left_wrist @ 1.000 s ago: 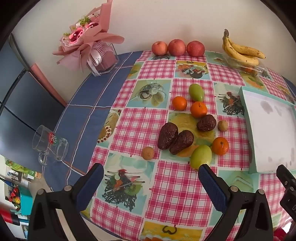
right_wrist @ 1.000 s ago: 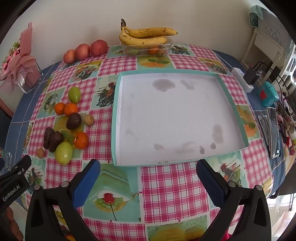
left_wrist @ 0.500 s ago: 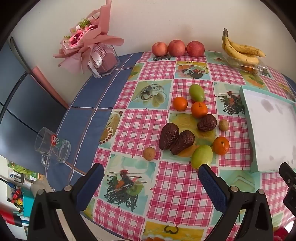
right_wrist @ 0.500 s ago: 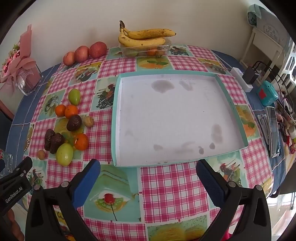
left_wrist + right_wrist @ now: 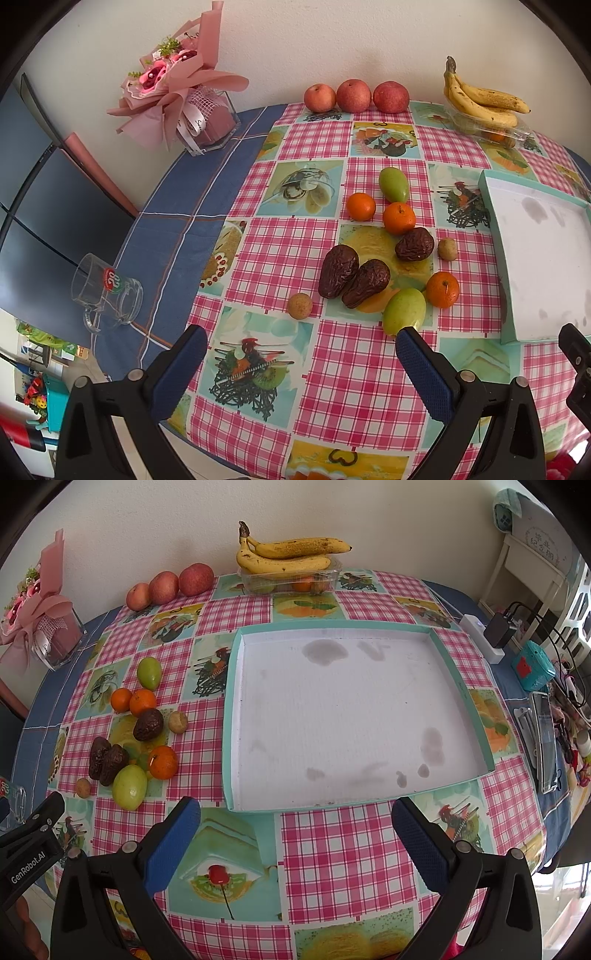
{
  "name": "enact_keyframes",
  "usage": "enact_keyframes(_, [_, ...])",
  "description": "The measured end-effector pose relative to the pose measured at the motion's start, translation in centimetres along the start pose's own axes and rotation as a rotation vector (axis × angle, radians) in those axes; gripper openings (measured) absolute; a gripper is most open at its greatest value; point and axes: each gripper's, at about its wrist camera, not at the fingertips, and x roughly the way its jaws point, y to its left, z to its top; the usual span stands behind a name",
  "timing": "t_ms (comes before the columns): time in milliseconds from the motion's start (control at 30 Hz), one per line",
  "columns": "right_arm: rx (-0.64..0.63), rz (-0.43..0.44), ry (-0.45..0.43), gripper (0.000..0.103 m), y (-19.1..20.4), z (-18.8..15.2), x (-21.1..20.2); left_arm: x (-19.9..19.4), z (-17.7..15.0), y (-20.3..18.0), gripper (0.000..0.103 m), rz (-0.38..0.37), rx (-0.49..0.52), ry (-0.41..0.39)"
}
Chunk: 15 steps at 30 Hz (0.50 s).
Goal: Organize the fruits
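Left claw [image 5: 301, 349] wide apart over tabletop [image 5: 314, 251], right claw [image 5: 295, 821] apart too — both hold nothing, fruits [image 5: 384, 258] beside tray [image 5: 347, 716]

Worktop [image 5: 306, 254] under pink-checked oilcloth with picture squares, over a blue striped cloth. Pink paper-wrapped flower bouquet [image 5: 173, 85] in a clear square vase at the far left corner by the wall. Clear glass mug with red-green logo [image 5: 105, 291] on the blue cloth near the left edge. At the right edge: white power strip with black adapter [image 5: 487, 635], small teal box [image 5: 532, 666], dark phone [image 5: 546, 738].
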Motion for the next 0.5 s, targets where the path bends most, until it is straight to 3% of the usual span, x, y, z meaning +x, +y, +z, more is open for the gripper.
enact_keyframes(500, [0.000, -0.001, 0.000, 0.103, 0.03, -0.01, 0.00, 0.03, -0.04, 0.20, 0.103, -0.002, 0.003, -0.001])
